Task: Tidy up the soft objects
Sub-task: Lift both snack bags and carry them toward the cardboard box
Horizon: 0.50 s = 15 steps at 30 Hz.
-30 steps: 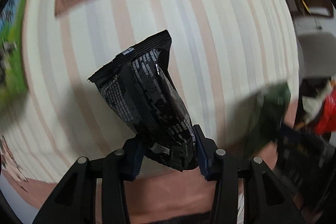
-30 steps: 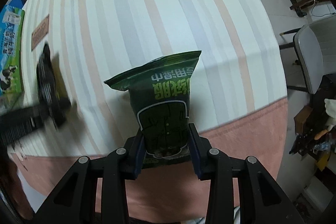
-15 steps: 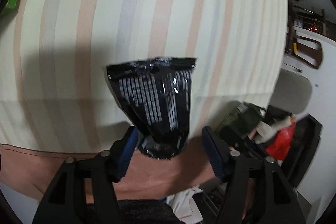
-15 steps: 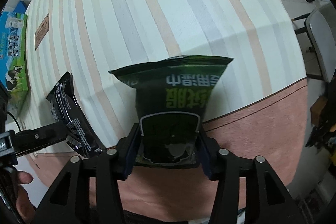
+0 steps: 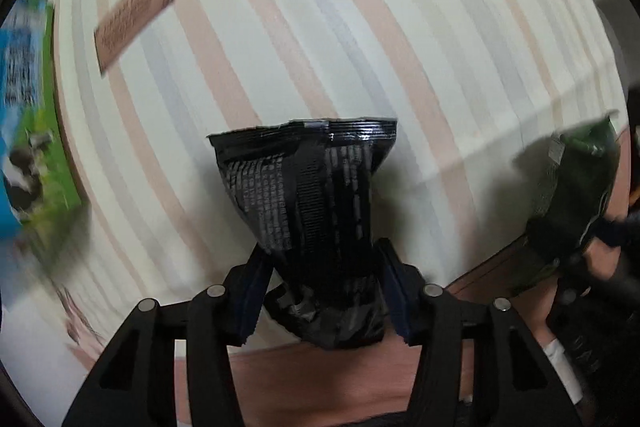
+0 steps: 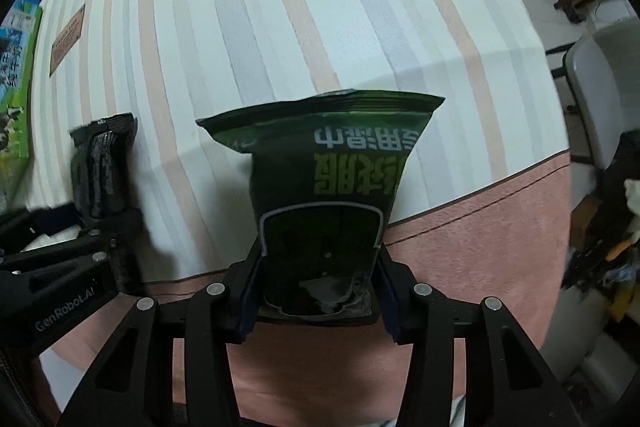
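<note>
Left gripper [image 5: 326,295] has just narrowed around the black packet [image 5: 312,195]; right gripper [image 6: 318,291] likewise around the green bag [image 6: 328,167]. Pads seemingly pressing both. Both bags hang above the striped tablecloth's [image 6: 280,7] near edge. Step: carrying. Next: set them down together.

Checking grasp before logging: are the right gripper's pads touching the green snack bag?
Touching. In the right wrist view, both blue pads of the right gripper press the green snack bag at its lower sides, with no gap.

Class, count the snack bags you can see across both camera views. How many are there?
2. A black snack bag between the left gripper's jaws; a green snack bag between the right gripper's. Others may lie out of view.
</note>
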Tool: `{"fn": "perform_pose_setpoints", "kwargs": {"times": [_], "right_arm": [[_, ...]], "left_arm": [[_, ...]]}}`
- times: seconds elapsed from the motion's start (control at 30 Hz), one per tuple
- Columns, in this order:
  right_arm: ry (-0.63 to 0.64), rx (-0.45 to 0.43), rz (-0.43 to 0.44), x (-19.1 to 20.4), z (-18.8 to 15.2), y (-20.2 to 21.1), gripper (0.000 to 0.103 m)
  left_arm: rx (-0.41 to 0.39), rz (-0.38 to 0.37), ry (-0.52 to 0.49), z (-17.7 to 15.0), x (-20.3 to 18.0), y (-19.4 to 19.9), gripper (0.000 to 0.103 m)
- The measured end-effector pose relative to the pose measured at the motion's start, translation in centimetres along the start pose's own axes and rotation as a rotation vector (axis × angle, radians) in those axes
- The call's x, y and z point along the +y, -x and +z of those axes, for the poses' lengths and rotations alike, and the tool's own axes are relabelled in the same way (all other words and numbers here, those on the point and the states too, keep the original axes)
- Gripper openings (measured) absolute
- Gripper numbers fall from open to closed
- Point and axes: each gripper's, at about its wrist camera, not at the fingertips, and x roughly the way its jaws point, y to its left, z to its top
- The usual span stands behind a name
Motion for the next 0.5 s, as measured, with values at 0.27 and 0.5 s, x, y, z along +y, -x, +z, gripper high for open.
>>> {"fn": "perform_pose_setpoints", "kwargs": {"times": [0.27,0.5], "right_arm": [[-0.014,0.009,-0.017,0.5,-0.1,-0.4,0.052],[-0.009,-0.006,-0.044,2.0,0.6,-0.3,0.051]], "left_arm": [[0.006,-0.023,0.024,-0.5,2.5,-0.2,0.055],[-0.028,-0.033,0.041,-1.1,4.5,1.0,0.041]]}}
